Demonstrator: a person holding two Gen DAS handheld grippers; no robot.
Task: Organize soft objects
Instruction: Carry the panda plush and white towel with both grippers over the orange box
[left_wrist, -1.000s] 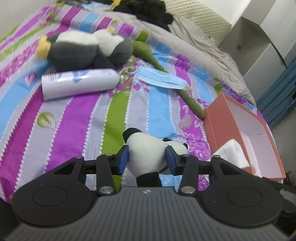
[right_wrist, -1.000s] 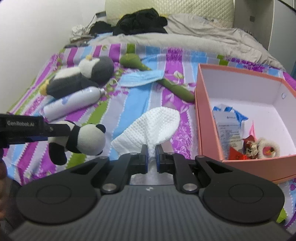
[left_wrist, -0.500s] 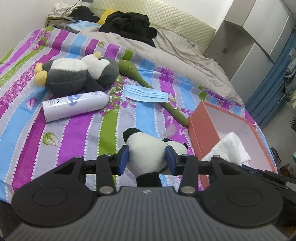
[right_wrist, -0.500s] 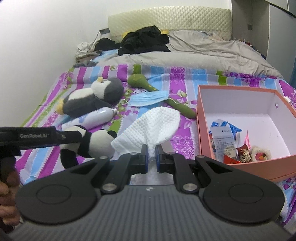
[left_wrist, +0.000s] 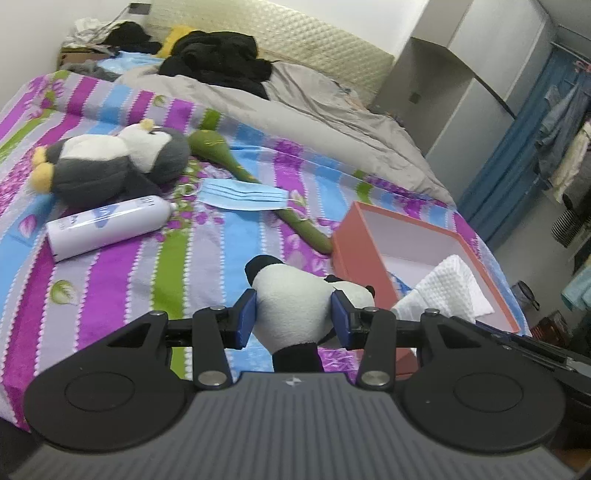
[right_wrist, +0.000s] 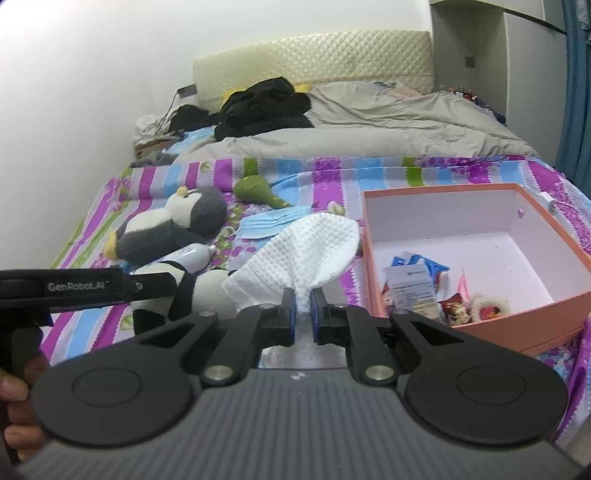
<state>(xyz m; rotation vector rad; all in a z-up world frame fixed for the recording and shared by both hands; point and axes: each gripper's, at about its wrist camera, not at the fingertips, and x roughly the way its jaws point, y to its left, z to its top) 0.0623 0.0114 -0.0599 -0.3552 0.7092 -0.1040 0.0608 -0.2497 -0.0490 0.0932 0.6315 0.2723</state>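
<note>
My left gripper (left_wrist: 293, 314) is shut on a small panda plush (left_wrist: 295, 299) and holds it above the striped bed, left of the orange box (left_wrist: 354, 236). My right gripper (right_wrist: 303, 304) is shut on a white waffle cloth (right_wrist: 306, 251), held up just left of the orange box (right_wrist: 480, 325). The panda (right_wrist: 207, 288) and the left gripper also show at the left in the right wrist view. The cloth (left_wrist: 447, 288) shows over the box in the left wrist view.
On the bed lie a grey penguin plush (left_wrist: 110, 162), a white bottle (left_wrist: 107, 225), a blue face mask (left_wrist: 240, 192) and a green plush stick (left_wrist: 258, 184). The box holds packets and small items (right_wrist: 417, 284). A grey duvet and black clothes (left_wrist: 218, 62) lie at the head.
Both grippers have risen and drawn back from the bed, still holding the panda and the cloth. More of the bed and headboard is in view.
</note>
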